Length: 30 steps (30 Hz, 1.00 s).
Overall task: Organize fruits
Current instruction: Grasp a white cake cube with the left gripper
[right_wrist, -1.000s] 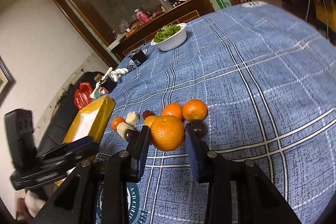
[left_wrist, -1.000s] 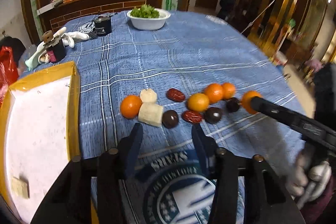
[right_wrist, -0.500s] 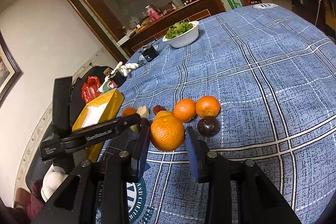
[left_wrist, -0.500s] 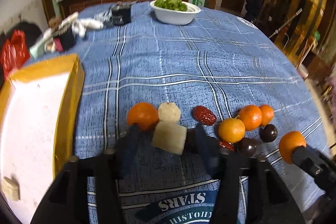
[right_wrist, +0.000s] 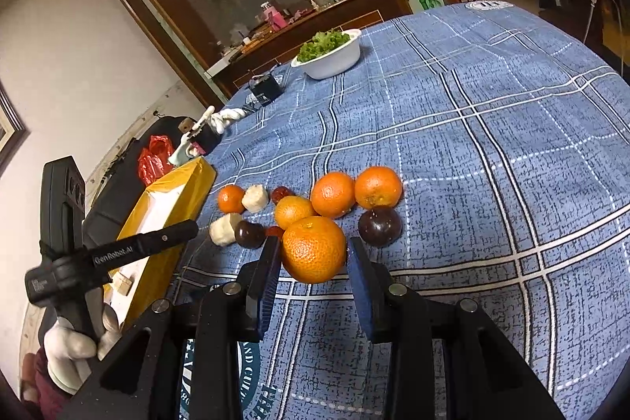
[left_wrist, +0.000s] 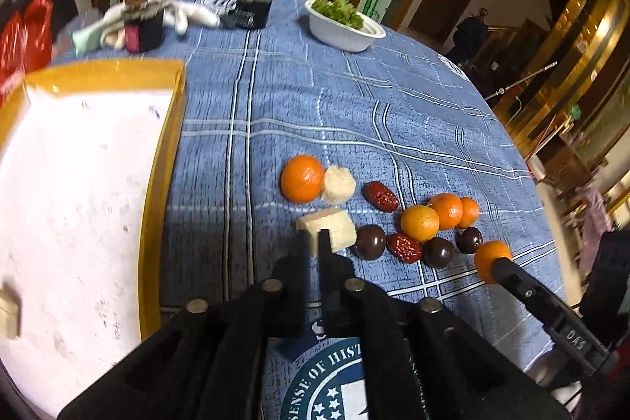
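Blue tablecloth (right_wrist: 492, 152): orange (right_wrist: 314, 249) clamped between right claw (right_wrist: 315, 258) pads.

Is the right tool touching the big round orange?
Touching. In the right wrist view, the right tool has both pads pressed against the big round orange, which sits between them.

"GenRobot.AI" reads in white along the black finger of the left gripper (right_wrist: 189, 229), out to the left of the right gripper's (right_wrist: 315, 254) own fingers. "DAS" shows on the right gripper's finger in the left wrist view. Just below the left gripper's tips, the tablecloth (left_wrist: 393, 113) carries a round blue emblem (left_wrist: 334, 380) with "SENSE OF HIST", the rest hidden.
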Each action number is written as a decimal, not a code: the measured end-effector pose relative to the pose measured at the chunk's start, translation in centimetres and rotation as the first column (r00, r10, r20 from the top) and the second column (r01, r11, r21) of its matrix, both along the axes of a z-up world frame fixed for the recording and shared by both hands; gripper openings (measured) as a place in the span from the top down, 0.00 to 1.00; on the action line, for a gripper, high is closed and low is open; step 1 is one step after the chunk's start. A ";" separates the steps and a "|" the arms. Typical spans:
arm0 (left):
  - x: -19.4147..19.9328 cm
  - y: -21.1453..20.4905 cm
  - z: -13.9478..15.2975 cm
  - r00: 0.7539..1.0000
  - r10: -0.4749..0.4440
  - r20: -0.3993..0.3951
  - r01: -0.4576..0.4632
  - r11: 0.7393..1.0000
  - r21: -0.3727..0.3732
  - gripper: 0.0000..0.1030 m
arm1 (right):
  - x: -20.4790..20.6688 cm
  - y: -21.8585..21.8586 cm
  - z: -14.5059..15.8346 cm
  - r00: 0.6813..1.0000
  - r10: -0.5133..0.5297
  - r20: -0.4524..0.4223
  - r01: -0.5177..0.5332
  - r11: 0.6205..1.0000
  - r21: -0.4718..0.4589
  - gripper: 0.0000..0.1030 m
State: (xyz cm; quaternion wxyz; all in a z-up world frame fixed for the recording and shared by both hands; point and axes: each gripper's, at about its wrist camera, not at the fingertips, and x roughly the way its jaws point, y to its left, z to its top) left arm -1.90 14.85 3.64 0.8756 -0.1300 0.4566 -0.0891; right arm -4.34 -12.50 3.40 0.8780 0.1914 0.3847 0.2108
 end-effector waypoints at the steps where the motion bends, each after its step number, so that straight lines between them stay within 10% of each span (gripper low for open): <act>1: 0.0 -0.1 0.0 1.000 -0.006 0.005 0.006 1.000 -0.005 0.79 | 0.0 0.0 0.0 1.000 -0.002 -0.001 0.002 1.000 -0.002 0.64; 7: 1.0 -2.6 0.2 0.992 -0.101 0.076 0.090 0.986 0.138 0.41 | 0.0 0.0 -0.1 1.000 -0.002 -0.013 0.002 1.000 -0.008 0.64; 16: 0.7 -5.2 -0.9 0.951 -0.310 0.016 0.297 0.924 0.240 0.42 | 0.1 0.2 -0.1 1.000 0.016 -0.020 -0.016 1.000 -0.003 0.64; 21: 0.2 -5.4 -0.1 0.925 -0.380 -0.013 0.368 0.885 0.286 0.72 | 0.0 0.2 -0.2 1.000 0.017 -0.022 -0.017 1.000 0.001 0.64; 30: 0.9 -6.5 0.1 0.854 -0.516 -0.063 0.489 0.757 0.434 0.54 | 0.0 0.1 -0.4 0.999 0.018 -0.034 -0.018 1.000 0.005 0.64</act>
